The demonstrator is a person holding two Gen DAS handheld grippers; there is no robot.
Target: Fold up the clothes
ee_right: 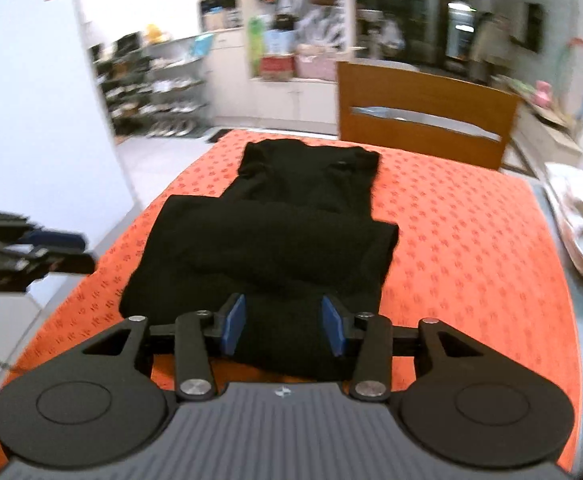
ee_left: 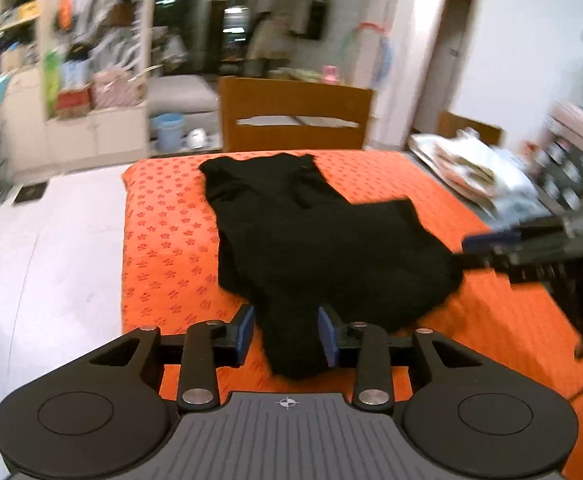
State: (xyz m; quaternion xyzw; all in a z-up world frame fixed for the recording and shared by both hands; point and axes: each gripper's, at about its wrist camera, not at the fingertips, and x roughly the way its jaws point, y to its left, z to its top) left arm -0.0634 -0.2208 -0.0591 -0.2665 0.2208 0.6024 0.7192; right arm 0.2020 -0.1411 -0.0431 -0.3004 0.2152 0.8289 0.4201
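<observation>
Looking along your left gripper [ee_left: 286, 330], you have its two blue-padded fingers [ee_left: 244, 330] standing partly apart, with the near end of the black garment [ee_left: 311, 248] lying in the gap between them; the pads do not press on the cloth, so nothing is held. Left of the left finger is bare orange patterned cloth [ee_left: 163, 240] covering the table, and beyond that the pale floor. Ahead of the fingertips the garment stretches away from you, partly folded, a wider layer near and a narrower part farther off, toward a wooden chair [ee_left: 295, 116] at the table's far edge. Right of the right finger your right gripper [ee_left: 487, 250] comes in blurred from the side, its tips at the garment's right edge; behind it sits a pile of pale fabric [ee_left: 467, 164]. From the right wrist view, that gripper's blue pads [ee_right: 333, 324] also stand partly apart over the garment's near end, not clamping it. Off to the left of its left finger, your left gripper shows blurred beside the table edge, clear of the black cloth in that view.
</observation>
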